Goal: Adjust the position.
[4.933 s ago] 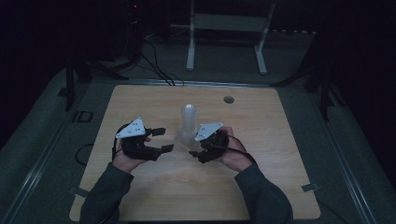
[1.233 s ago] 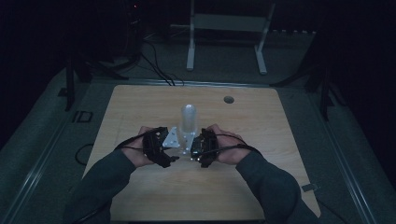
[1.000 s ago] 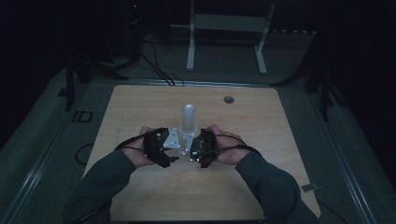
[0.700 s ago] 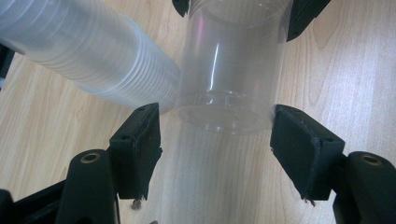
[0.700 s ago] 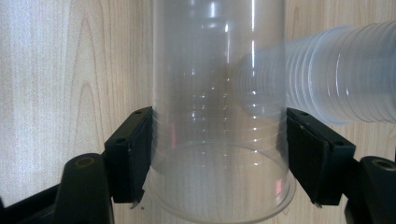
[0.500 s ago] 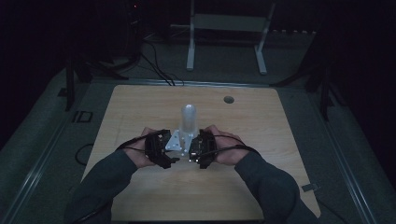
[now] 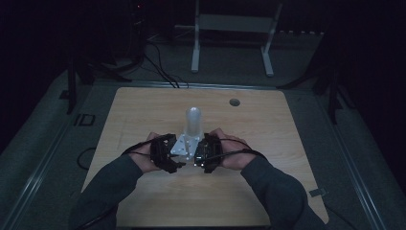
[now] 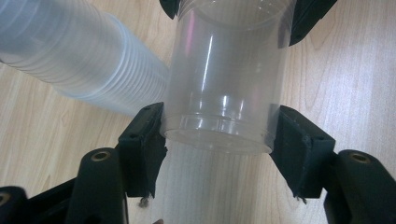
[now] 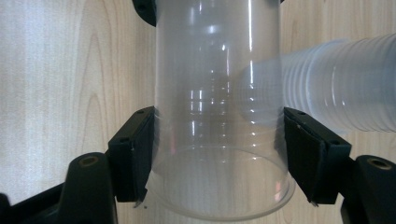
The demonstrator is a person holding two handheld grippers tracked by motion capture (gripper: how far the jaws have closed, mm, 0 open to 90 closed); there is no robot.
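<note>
Both hands have come in from apart to meet at the table's middle, just in front of the upright stack of cups, and the left gripper's jaws have just been closing with a clear cup between them. That cup lies on its side between the two grippers: in the left gripper view the pads sit against its closed base end, and in the right gripper view the right gripper holds it near the open rim, pads touching the wall on both sides. So each gripper is clamped on one end of the same cup, or perhaps two nested cups; I cannot tell which through the clear plastic. The stack stands just beside and behind them, near enough to blur through the cup wall. The risk I see is the thin plastic: more squeeze at the rim end could buckle it, and then it may crack or pop out sideways. If they pull apart unevenly, the cup could slip from the weaker grip and roll across the table. With the stack so close, any swing of either hand away from the body could knock it over.
</note>
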